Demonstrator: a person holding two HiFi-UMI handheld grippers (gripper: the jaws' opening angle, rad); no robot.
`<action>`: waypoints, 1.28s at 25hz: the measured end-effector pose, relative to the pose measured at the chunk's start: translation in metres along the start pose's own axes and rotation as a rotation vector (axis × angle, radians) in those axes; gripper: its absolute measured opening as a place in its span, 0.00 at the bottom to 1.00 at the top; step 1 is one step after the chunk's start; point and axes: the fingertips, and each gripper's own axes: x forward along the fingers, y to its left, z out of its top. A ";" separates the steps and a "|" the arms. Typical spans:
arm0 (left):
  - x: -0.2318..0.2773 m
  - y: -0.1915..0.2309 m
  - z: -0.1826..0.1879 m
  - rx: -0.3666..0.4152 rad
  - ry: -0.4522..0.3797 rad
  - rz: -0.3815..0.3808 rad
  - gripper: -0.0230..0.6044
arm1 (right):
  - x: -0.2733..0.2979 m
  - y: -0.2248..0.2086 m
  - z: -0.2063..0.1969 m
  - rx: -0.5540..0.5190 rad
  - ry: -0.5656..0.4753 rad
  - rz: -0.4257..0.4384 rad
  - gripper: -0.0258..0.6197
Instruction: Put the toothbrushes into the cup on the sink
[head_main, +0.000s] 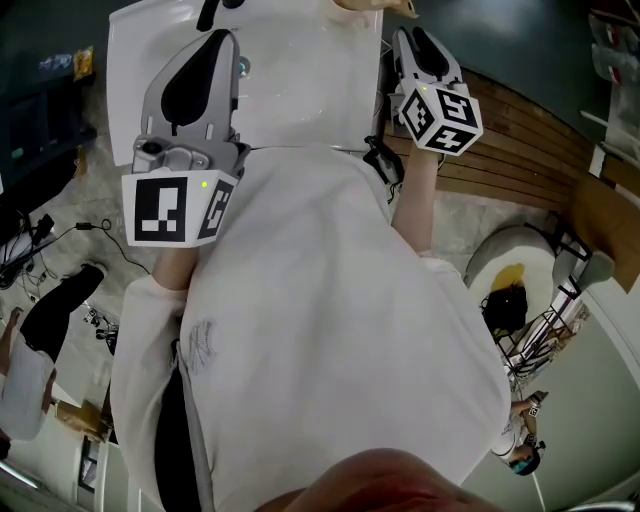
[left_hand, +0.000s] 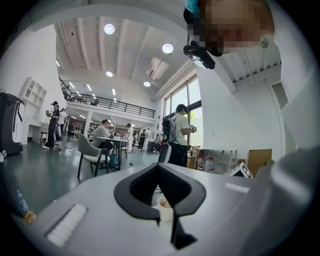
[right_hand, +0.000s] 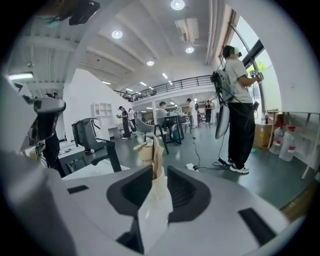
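My right gripper (right_hand: 156, 172) is shut on a cream and white toothbrush (right_hand: 154, 195) that stands up between its dark pads. Its pale top reaches past the fingertips. In the head view the right gripper (head_main: 402, 32) is held over the right edge of the white sink (head_main: 300, 90). The left gripper (head_main: 213, 14) hangs over the sink's left part. In its own view the left gripper (left_hand: 159, 166) has its tips touching. A small white round stub (left_hand: 164, 206) shows in the gap behind them, and I cannot tell what it is. No cup is visible.
A brown slatted wooden board (head_main: 520, 140) lies right of the sink. Cables (head_main: 60, 240) trail over the floor at the left. A person with a backpack (right_hand: 239, 100) stands in the hall, and others sit at a table (left_hand: 107, 142) farther back.
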 end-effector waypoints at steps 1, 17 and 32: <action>0.000 -0.001 0.000 0.001 -0.002 -0.001 0.04 | -0.002 0.000 0.002 -0.001 -0.007 -0.005 0.17; -0.013 -0.003 -0.001 -0.014 0.000 0.003 0.04 | -0.076 0.009 0.099 -0.071 -0.244 -0.055 0.06; -0.039 0.010 0.011 -0.030 -0.016 0.015 0.04 | -0.159 0.042 0.133 -0.098 -0.337 -0.116 0.06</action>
